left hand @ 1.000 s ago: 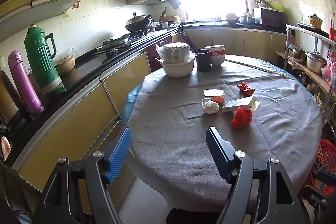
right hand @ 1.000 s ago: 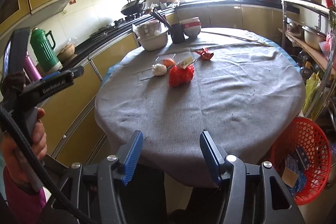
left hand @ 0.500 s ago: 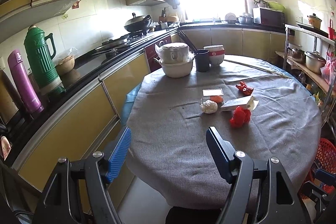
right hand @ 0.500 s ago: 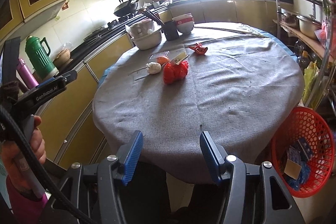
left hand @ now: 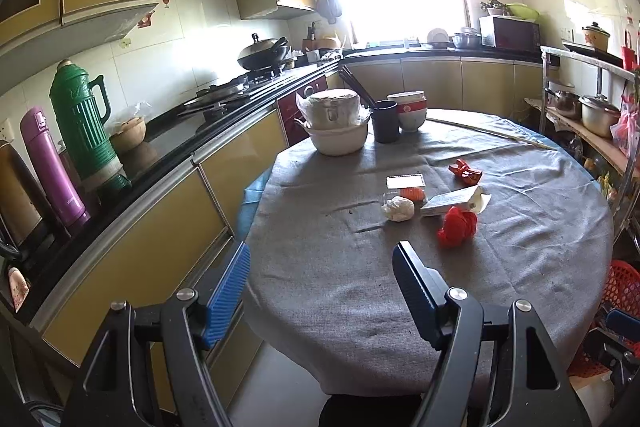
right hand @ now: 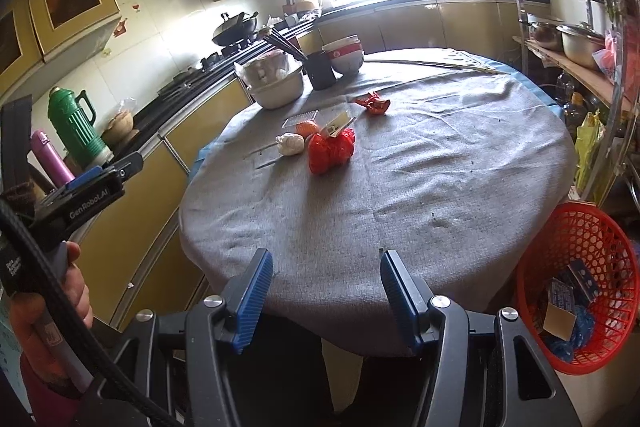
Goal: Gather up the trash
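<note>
Left gripper (left hand: 320,281), jaws apart and empty, angled downward at the near edge of the round table (left hand: 360,307); its left finger lies off the cloth over the gap toward the cabinets (left hand: 132,267), its right finger over the cloth. Right gripper (right hand: 326,283), jaws likewise apart and empty, also pitched down, both fingers just at the near table rim. In the right wrist view, a hand (right hand: 60,303) grips the handle of the left gripper at far left, a black cable running beside it.

Trash lies in a cluster past mid-table, well apart from both grippers: a red bag (right hand: 331,151), a white wad (right hand: 291,143) just beside it, a box (left hand: 452,202) touching the bag's far side, a clear tray (left hand: 405,182) with something orange, and a red wrapper (right hand: 374,103) farther back. Bare grey cloth spans the whole stretch between grippers and cluster.

Beyond the cluster, a pot (left hand: 336,131), cup (left hand: 385,121) and bowls (left hand: 412,111) stand at the far edge. A red basket (right hand: 580,287) sits on the floor just right of the table, holding scraps.
</note>
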{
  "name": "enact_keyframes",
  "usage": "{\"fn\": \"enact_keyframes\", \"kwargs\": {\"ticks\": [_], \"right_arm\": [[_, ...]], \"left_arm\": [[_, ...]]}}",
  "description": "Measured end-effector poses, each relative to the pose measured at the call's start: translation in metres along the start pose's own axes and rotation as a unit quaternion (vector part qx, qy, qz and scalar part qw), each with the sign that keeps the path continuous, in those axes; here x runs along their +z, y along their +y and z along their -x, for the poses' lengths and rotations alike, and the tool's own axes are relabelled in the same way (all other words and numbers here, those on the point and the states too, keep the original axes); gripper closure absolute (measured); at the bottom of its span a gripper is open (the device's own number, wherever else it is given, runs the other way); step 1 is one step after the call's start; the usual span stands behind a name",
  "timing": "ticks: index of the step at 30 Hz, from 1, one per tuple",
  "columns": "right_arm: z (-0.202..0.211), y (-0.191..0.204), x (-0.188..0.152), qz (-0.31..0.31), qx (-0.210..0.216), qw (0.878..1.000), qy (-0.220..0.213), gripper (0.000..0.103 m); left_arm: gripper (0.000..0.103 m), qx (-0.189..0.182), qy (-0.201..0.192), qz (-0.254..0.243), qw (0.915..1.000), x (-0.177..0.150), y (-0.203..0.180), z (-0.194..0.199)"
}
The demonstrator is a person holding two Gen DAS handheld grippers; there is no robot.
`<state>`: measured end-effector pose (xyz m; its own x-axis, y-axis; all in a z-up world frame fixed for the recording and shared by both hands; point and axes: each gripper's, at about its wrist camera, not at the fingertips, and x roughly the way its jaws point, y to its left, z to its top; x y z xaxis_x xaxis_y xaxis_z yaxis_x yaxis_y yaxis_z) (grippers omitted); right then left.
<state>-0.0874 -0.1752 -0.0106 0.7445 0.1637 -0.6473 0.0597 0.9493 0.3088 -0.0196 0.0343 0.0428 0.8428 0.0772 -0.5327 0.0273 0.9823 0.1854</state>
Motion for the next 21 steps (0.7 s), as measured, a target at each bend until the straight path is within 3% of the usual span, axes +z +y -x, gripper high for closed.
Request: {"fn": "enact_keyframes", "kwargs": {"ticks": [21], "right_arm": [[-0.0042,-0.0078,0.0001,-0.015,-0.014,1.000,0.004,0.043]], "left_arm": [[0.029,-0.001,0.001,-0.003,1.0000,-0.0018,-0.0035,0.0010]]}}
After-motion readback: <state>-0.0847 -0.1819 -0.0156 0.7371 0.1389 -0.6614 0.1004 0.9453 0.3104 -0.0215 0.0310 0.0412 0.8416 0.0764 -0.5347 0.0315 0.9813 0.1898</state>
